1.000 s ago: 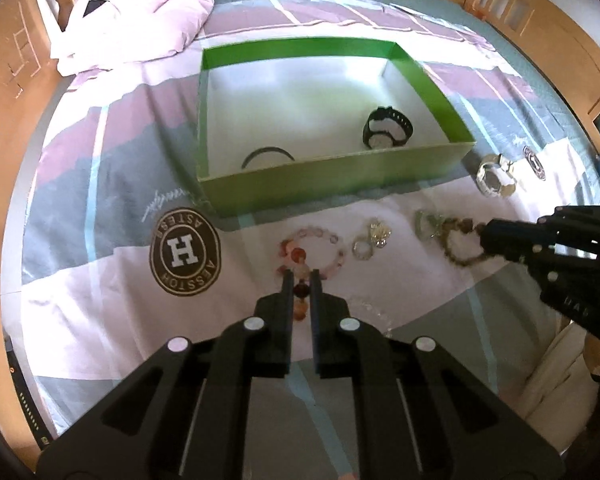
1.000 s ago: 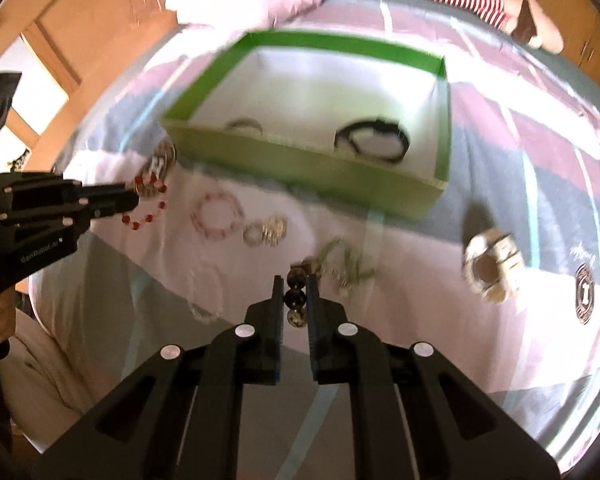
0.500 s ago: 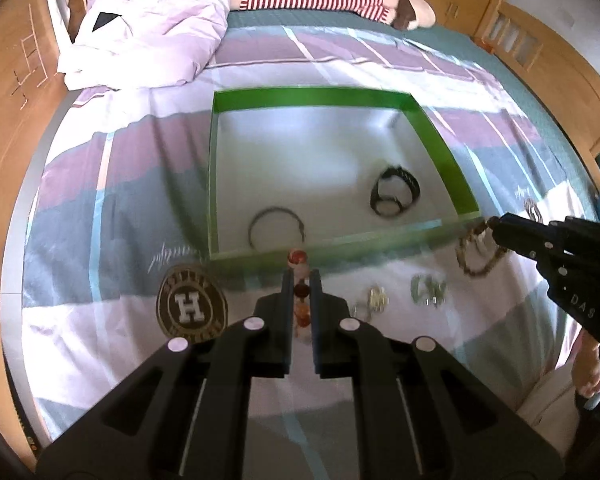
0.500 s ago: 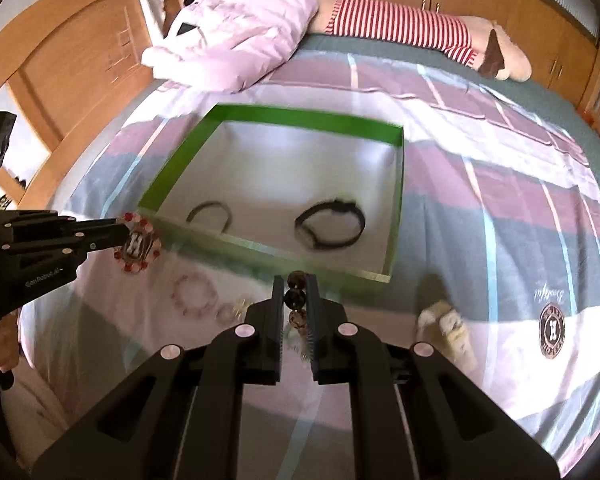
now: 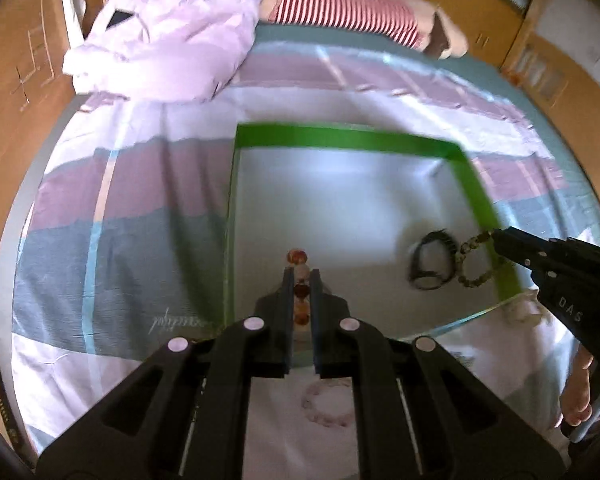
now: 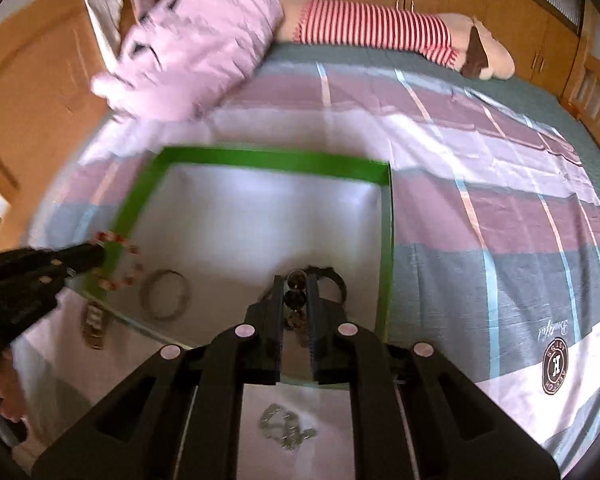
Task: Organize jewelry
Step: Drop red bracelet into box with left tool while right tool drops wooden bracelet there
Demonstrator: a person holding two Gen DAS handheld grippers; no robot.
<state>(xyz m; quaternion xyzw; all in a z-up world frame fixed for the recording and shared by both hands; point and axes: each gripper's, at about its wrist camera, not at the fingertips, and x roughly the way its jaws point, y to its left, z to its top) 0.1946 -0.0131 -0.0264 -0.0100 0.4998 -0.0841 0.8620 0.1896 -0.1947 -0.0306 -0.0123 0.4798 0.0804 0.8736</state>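
A green box with a white floor lies on the bed; it also shows in the right wrist view. My left gripper is shut on a red and orange bead bracelet, held above the box's near left part. My right gripper is shut on a dark bead bracelet, held above the box's near right part; from the left wrist view that bracelet hangs over the right wall. A black watch and a thin dark bangle lie in the box.
A pink bead bracelet and a silver chain lie on the sheet in front of the box. A metal watch lies at its left corner. A pink pillow and a striped plush lie at the far end.
Both grippers have lifted and moved forward with their bracelets, from in front of the box to above its inside.
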